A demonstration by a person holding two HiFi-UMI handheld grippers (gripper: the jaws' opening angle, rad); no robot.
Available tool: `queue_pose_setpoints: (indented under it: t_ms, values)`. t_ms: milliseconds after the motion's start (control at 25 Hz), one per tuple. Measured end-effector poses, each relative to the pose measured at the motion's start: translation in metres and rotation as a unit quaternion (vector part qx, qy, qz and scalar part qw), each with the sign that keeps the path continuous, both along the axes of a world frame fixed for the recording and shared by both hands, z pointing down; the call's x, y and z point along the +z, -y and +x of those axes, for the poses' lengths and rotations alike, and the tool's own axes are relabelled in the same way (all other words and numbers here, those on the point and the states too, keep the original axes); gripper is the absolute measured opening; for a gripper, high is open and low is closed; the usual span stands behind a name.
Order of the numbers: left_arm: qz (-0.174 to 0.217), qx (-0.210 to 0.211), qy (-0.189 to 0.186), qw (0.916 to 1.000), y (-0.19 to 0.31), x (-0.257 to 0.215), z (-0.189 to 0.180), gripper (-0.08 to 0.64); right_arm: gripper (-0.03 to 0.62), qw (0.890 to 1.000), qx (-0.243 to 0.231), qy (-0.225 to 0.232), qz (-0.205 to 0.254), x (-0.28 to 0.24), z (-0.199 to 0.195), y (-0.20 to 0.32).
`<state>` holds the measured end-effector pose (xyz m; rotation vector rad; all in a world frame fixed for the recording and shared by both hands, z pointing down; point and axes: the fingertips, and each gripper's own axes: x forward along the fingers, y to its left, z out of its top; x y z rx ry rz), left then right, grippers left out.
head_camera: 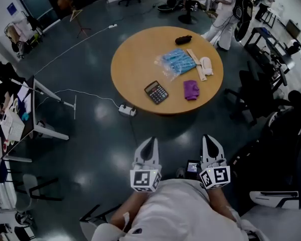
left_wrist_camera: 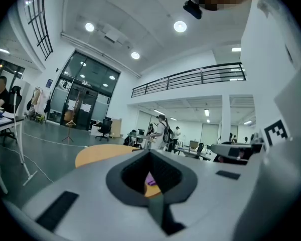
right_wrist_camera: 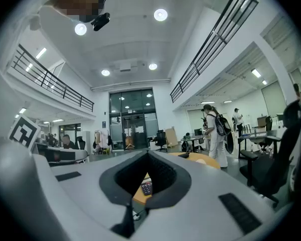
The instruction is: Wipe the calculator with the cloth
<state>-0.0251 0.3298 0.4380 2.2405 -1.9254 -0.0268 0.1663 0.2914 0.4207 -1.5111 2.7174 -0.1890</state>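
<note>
**Overview, head view.** A round wooden table (head_camera: 135, 67) stands on a dark, glossy floor (head_camera: 90, 149) in a large open hall.

- **Table, near edge:** the calculator (head_camera: 156, 92) lies flat. The purple cloth (head_camera: 191, 90) lies crumpled just to its right, apart from it.
- **Table, farther back:** a clear bag of blue items (head_camera: 176, 62), a pale wooden stick (head_camera: 196, 64) with a white object (head_camera: 206, 65) beside it, and a small black object (head_camera: 183, 39) near the far edge.
- **Floor:** a white power strip (head_camera: 126, 110) lies at the table's near left side. Its white cable (head_camera: 80, 91) runs off to the left.
- **Surroundings:** a cluttered desk (head_camera: 12, 124) stands at the far left and dark office chairs (head_camera: 261, 97) stand at the right. Beyond the table is a person in white with a backpack (head_camera: 230, 11).

**Grippers.** The left gripper (head_camera: 150, 143) and the right gripper (head_camera: 209, 140) are held side by side close to the person's body, well short of the table. Both point toward it. Each has its jaws pressed together and grasps nothing.

**Gripper views.** The gap behind the shut jaws frames part of the tabletop: the cloth in the left gripper view and the calculator in the right.

- **Room, as seen here:** white walls, round ceiling lights (left_wrist_camera: 179, 26) and a railed balcony (left_wrist_camera: 190, 79).
- **Far end:** tall glass doors (right_wrist_camera: 130, 119).
</note>
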Motion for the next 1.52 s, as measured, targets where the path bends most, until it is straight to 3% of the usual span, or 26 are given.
queue_pose_setpoints:
  t_ms: [400, 800, 1160, 1520]
  values:
    - [-0.008, -0.011, 0.010, 0.9999, 0.005, 0.010, 0.011, 0.006, 0.015, 1.000, -0.018, 0.004, 0.003, 0.001, 0.017, 0.005]
    - [-0.031, -0.069, 0.004, 0.9971, 0.022, 0.029, 0.010, 0.006, 0.015, 0.998, -0.059, 0.002, 0.007, 0.006, 0.036, 0.048]
    - [-0.050, -0.052, -0.013, 0.9973, 0.115, 0.056, -0.019, 0.006, 0.015, 1.000, -0.031, -0.001, 0.006, 0.017, 0.019, 0.130]
    - [-0.073, 0.018, -0.016, 0.9970, 0.237, 0.081, -0.068, 0.006, 0.015, 1.000, 0.009, 0.003, -0.011, 0.025, -0.037, 0.233]
